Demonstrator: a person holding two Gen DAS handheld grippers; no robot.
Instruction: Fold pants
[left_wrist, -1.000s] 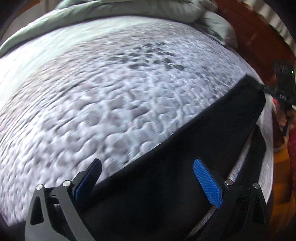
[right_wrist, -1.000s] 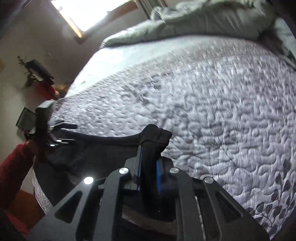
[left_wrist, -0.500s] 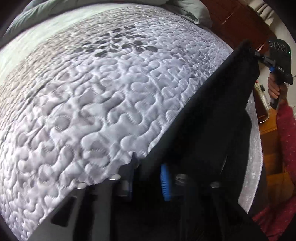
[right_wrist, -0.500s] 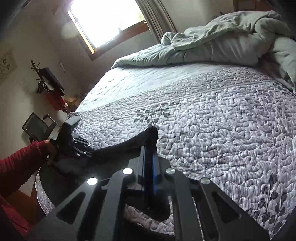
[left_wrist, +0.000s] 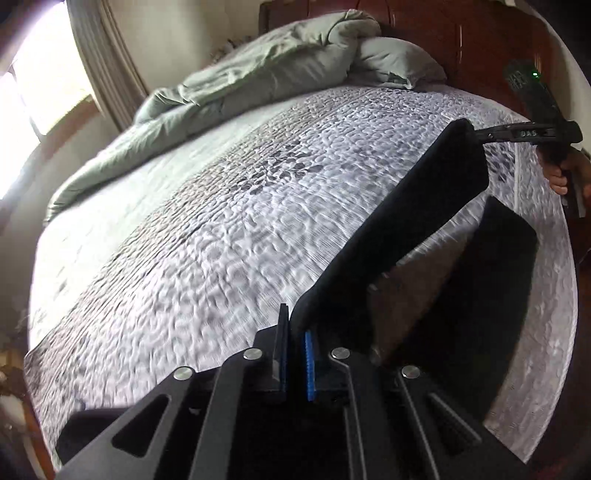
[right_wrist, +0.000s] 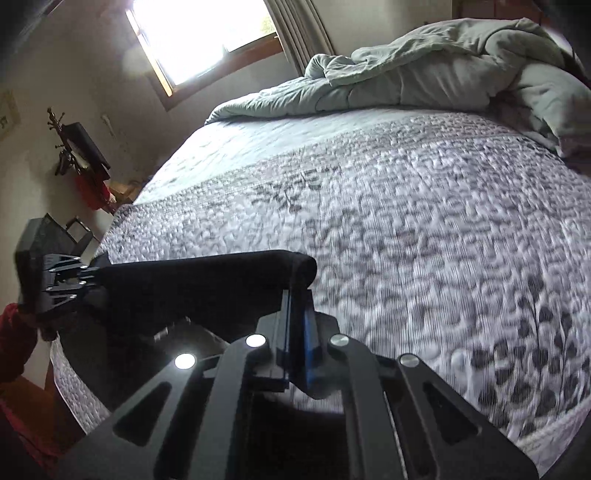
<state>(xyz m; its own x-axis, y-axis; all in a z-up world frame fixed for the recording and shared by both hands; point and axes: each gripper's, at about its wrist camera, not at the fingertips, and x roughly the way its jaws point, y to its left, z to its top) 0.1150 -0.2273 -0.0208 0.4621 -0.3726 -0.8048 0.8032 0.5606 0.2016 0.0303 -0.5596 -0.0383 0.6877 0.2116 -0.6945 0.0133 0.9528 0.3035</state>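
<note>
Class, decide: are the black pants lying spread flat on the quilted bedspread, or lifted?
Partly lifted: the black fabric pants hang taut between both shut grippers above the grey quilted bedspread; another part lies below.

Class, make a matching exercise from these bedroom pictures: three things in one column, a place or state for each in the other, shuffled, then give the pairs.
Things:
1. pants
2. comforter
3. window

Places or states:
A. bunched at the head of the bed
B. in the wall, bright with daylight
C. stretched between the two grippers

Pairs: 1-C, 2-A, 3-B
</note>
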